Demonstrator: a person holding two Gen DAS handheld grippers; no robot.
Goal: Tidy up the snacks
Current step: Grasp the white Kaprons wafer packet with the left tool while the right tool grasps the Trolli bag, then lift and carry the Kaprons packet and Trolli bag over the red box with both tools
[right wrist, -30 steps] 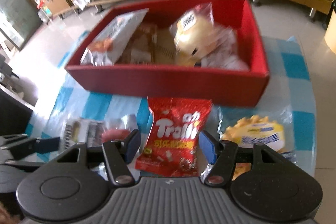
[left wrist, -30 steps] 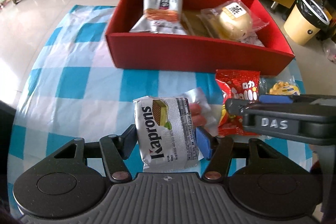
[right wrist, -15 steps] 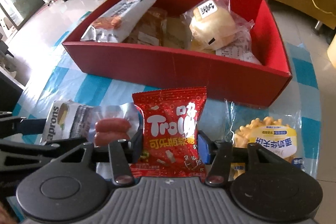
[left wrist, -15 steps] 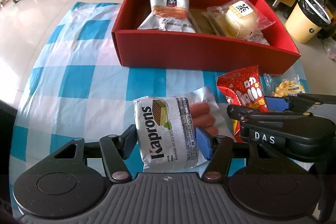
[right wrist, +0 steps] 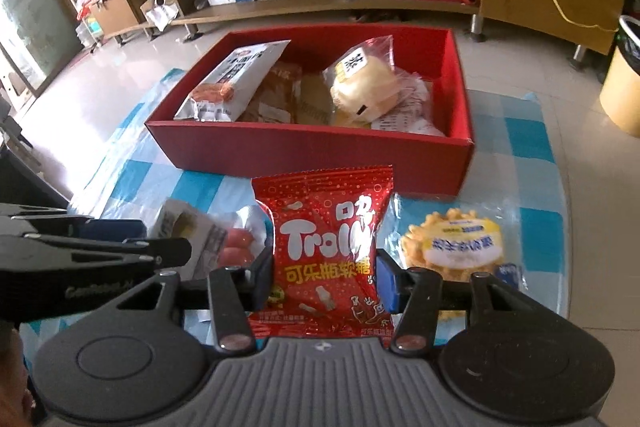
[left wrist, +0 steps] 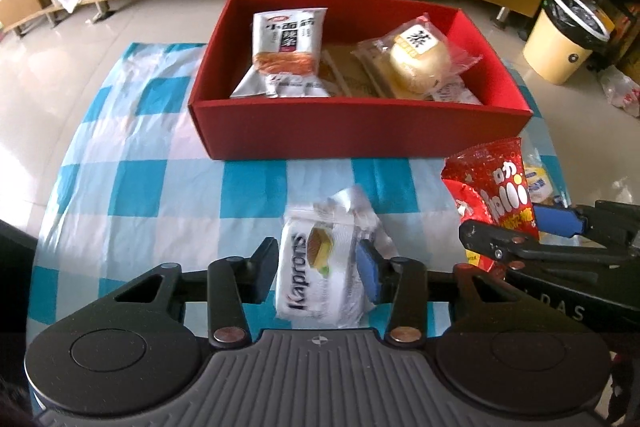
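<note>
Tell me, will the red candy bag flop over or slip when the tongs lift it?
Probably a little floppy: the red candy bag is a soft, puffy pouch, pinched at its sides by the right tongs, so its top may sag. Its shiny foil looks slippery, so it might slide. It likely feels light, since it bulges mostly with air.

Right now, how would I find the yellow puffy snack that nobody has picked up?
Find the big red box on the blue checked cloth. In front of its right corner lies a clear bag of yellow puffs. Unlike the red Trolli bag beside it, it lies flat, with no hand-held gripper on it.
</note>
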